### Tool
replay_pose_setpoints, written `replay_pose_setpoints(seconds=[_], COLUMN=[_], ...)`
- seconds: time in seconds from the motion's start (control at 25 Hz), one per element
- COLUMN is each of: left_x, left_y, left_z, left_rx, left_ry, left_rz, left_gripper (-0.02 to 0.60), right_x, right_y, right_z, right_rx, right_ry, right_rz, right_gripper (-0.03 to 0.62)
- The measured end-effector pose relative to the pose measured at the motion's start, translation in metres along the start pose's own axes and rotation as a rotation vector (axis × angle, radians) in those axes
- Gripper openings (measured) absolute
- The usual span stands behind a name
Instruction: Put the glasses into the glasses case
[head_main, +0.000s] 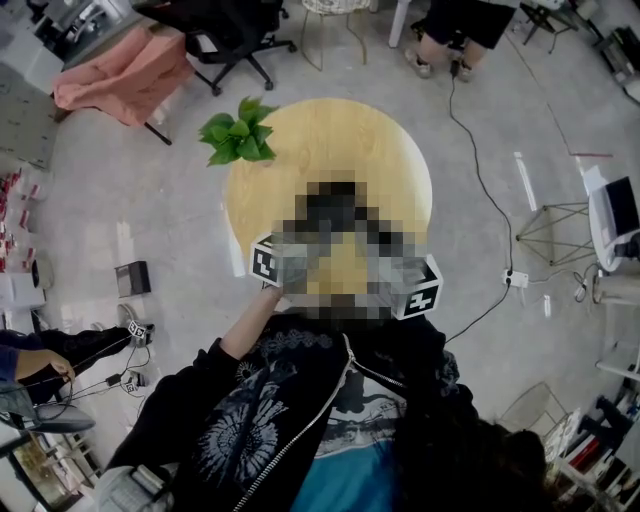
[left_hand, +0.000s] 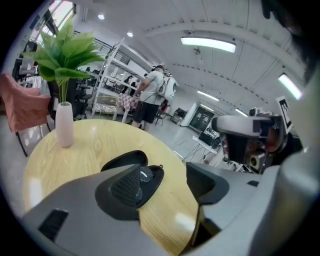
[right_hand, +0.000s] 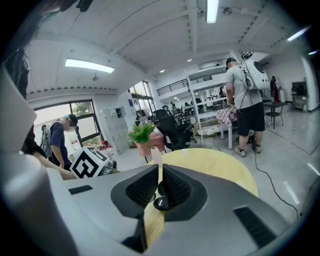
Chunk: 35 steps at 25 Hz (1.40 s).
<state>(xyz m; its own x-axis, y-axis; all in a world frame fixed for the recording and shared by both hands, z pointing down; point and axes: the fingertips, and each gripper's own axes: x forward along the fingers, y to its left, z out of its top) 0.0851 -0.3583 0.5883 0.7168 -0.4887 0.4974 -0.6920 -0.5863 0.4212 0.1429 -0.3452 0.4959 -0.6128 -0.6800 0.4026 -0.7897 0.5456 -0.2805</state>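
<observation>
A black glasses case (left_hand: 124, 160) lies open on the round wooden table (head_main: 375, 160), and the glasses (left_hand: 146, 175) rest in its lower shell. My left gripper (left_hand: 167, 180) hangs above the table with its jaws wide apart and nothing between them; the case shows just past its left pad. My right gripper (right_hand: 160, 172) has its jaws nearly together. Through the thin slit I see table wood and a dark bit of the case (right_hand: 161, 202). In the head view a mosaic patch hides the case and the jaws; only the marker cubes (head_main: 265, 263) (head_main: 422, 290) show.
A green plant in a white vase (left_hand: 64, 125) stands at the table's far left edge (head_main: 238, 132). A black office chair (head_main: 235, 40), a pink-draped table (head_main: 125, 75) and a floor cable (head_main: 480, 170) surround the table. A person (right_hand: 247, 100) stands beyond it.
</observation>
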Motion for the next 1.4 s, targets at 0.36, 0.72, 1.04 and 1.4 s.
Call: replay_pose_setpoints(seconds=[0.36, 0.72, 1.04, 1.4], left_x=[-0.08, -0.173, -0.243, -0.302], left_y=[-0.04, -0.056, -0.049, -0.042], left_z=[0.043, 0.057, 0.051, 0.008], left_rx=[0.045, 0.139, 0.164, 0.215], left_ry=[-0.171, -0.292, -0.36, -0.32], left_rz=[-0.145, -0.206, -0.24, -0.27], left_gripper=[0.261, 0.179, 0.086, 0.037], right_x=[-0.007, -0.007, -0.005, -0.013], right_y=[0.043, 0.099, 0.169, 0.243], right_z=[0.011, 0.016, 0.002, -0.04], right_rx=[0.029, 0.009, 0.006, 0.038], right_ry=[-0.06, -0.104, -0.115, -0.1], right_rz=[0.017, -0.014, -0.05, -0.117], right_gripper=[0.049, 0.049, 0.049, 0.049])
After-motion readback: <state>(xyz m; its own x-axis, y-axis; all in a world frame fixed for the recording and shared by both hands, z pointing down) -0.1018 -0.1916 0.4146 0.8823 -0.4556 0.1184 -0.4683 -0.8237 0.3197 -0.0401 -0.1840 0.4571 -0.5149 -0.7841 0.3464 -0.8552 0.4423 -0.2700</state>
